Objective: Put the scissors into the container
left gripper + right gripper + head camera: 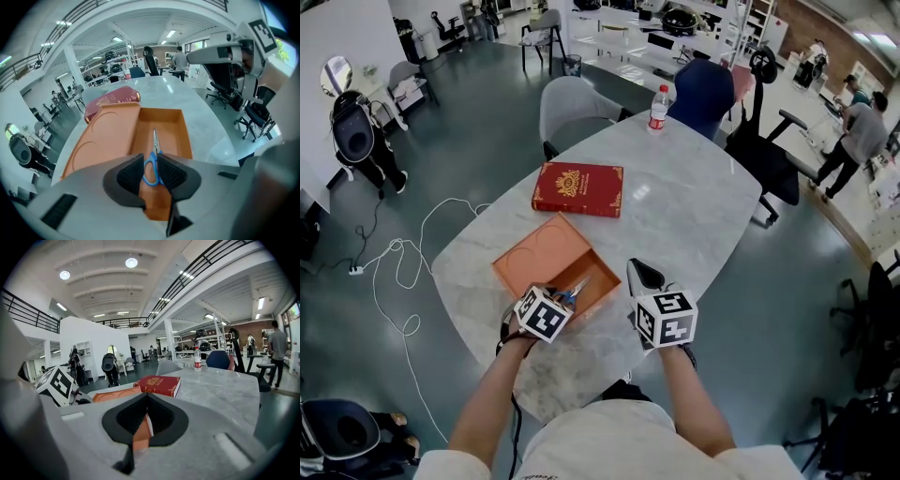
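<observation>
Left claw (151,164) pinches the scissors (154,140) by the blue handle, blades ahead inside the container (180,123). Right claw (146,416) seemingly clamps 1 wall. Next: release.

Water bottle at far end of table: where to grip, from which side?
Probably mid-body of the water bottle, coming in level from the near side: it stands upright, nothing beside it, and the round body suits a sideways pinch.

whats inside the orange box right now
Blue-handled scissors are inside the orange box, blades pointing away, with the left gripper shut on their handles. The jaws cover the box floor beneath the handles, so anything there cannot be seen.
</observation>
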`<state>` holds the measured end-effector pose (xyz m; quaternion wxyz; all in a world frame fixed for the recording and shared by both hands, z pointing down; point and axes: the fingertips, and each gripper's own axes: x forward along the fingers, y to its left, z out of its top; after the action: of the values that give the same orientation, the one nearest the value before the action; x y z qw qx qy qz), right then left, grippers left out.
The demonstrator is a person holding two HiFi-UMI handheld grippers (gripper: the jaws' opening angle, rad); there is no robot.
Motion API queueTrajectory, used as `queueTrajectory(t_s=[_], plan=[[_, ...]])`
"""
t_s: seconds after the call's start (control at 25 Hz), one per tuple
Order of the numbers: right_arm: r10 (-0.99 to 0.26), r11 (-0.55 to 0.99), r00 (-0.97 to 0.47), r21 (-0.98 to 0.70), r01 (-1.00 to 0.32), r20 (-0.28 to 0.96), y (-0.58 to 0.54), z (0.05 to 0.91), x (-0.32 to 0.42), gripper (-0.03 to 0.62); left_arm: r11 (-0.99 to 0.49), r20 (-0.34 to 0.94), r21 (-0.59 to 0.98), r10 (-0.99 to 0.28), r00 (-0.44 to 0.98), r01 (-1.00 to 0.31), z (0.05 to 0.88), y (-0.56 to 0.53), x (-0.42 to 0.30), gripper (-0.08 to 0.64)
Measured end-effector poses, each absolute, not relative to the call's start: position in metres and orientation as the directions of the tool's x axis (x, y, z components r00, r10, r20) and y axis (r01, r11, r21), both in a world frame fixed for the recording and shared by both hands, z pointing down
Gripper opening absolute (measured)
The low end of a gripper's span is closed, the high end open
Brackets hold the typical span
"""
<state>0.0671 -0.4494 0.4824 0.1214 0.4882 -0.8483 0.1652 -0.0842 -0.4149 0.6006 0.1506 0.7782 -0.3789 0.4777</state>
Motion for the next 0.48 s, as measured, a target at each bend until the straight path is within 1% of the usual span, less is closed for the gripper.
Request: queueTrajectory(t_s=[0.32,0.48], plan=[[-0.802,0.462,-0.484,-0.148,-0.874,0.351,-0.429,0.470,0.060,0.005,-0.620,0.789,-0.110,-0.529,0.311,-0.777,0.565,-0.409,-0.092,0.083],[-0.812,0.454,-0.474,-0.140,-0.880,0.341,-0.418,0.463,0.057,0.005,-0.590,0.735,-0.108,-0.589,0.335,-0.800,0.546,-0.406,-0.101,0.083]])
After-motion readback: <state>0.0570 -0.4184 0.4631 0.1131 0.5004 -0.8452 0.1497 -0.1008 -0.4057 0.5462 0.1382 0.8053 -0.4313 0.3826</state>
